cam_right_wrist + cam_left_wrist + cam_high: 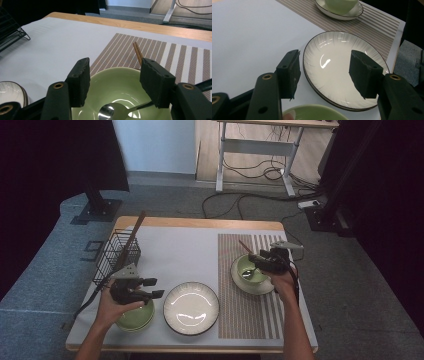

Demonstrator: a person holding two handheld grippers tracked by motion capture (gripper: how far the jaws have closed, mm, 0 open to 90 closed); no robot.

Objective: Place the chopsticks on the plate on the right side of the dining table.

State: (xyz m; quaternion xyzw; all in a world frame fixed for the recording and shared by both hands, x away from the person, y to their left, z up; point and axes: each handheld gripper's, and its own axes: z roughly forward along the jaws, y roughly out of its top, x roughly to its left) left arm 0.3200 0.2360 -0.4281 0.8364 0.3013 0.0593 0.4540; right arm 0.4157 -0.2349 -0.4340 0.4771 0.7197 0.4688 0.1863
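Observation:
My left gripper [154, 288] hovers open at the front left, its jaws pointing across the white ribbed plate [191, 308]. In the left gripper view my gripper [324, 72] has nothing between the jaws, and the plate [337, 62] lies beyond them. A green bowl [136, 318] sits under that hand. My right gripper [256, 260] stands open over a green bowl [248, 271] on a saucer. In the right gripper view my gripper [115, 75] frames that bowl [117, 85], where a metal spoon [112, 111] lies. Brown chopsticks [137, 53] rest on the mat behind the right jaw.
A striped placemat [240, 317] covers the right half of the white table cover. A black wire basket [117, 254] with a long wooden stick [136, 231] stands at the back left. The table's wooden edge [200, 223] runs along the far side.

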